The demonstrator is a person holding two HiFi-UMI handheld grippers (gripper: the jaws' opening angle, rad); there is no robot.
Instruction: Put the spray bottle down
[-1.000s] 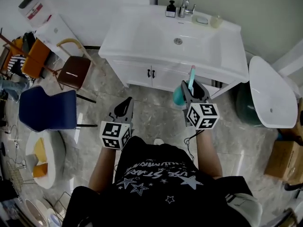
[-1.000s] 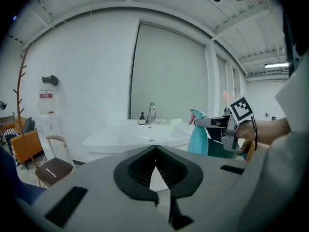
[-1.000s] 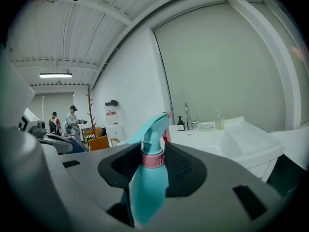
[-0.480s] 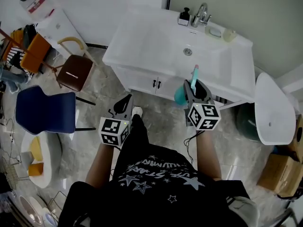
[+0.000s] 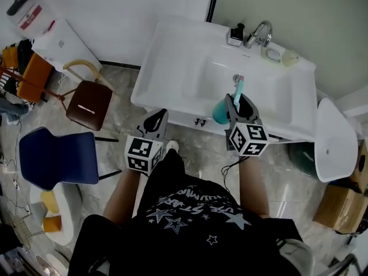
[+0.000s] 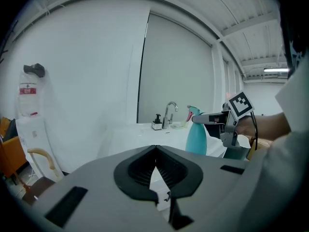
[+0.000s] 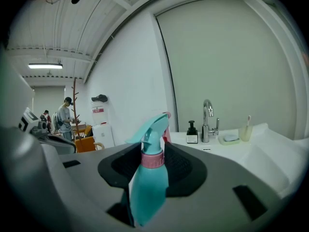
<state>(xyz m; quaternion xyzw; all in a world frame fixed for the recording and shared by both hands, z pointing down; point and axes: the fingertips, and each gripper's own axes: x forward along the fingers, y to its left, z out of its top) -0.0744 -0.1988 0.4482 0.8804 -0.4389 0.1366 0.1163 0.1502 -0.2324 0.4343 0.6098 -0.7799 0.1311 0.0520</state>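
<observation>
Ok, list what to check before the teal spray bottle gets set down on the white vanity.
1. Grip: right gripper shut on the teal plastic spray bottle with pink collar, bottle upright: ok.
2. Left gripper shut, empty, apart from the bottle: ok.
3. Bare landing spot on the white vanity top beside the basin: ok.
4. Black soap dispenser and chrome faucet stand at the back edge, out of the way: ok.
5. Bottle's base higher than the vanity's front edge: cannot tell.
</observation>
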